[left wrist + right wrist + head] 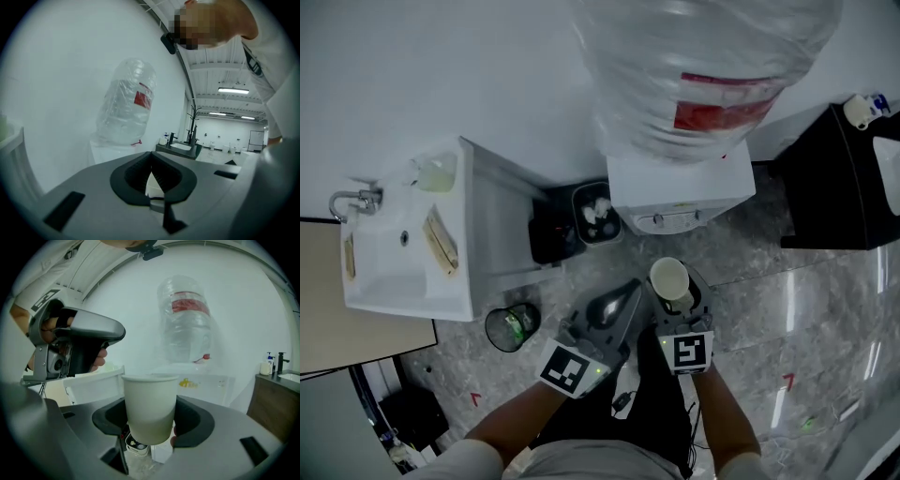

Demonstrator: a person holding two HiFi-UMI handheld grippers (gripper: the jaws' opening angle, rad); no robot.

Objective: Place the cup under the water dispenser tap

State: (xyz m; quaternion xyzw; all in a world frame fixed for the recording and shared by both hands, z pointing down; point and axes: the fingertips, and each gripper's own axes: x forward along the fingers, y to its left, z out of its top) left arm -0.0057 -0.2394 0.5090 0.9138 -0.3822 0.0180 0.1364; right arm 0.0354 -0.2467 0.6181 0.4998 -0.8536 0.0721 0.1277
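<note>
Gripping upright cup [669,277] between wide-set jaws of right gripper [677,298] at lower centre, just below water dispenser [680,199] front in frame, with left gripper [619,300] alongside, jaws together, empty.

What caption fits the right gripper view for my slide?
Right tool holds an upright paper cup, facing the water dispenser and its bottle.

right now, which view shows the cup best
The right gripper view: the cup stands upright, large and centred, held in the jaws of the right gripper, its rim and side wall both clear. The head view shows only its open top from above, small. In the left gripper view I cannot make it out.
</note>
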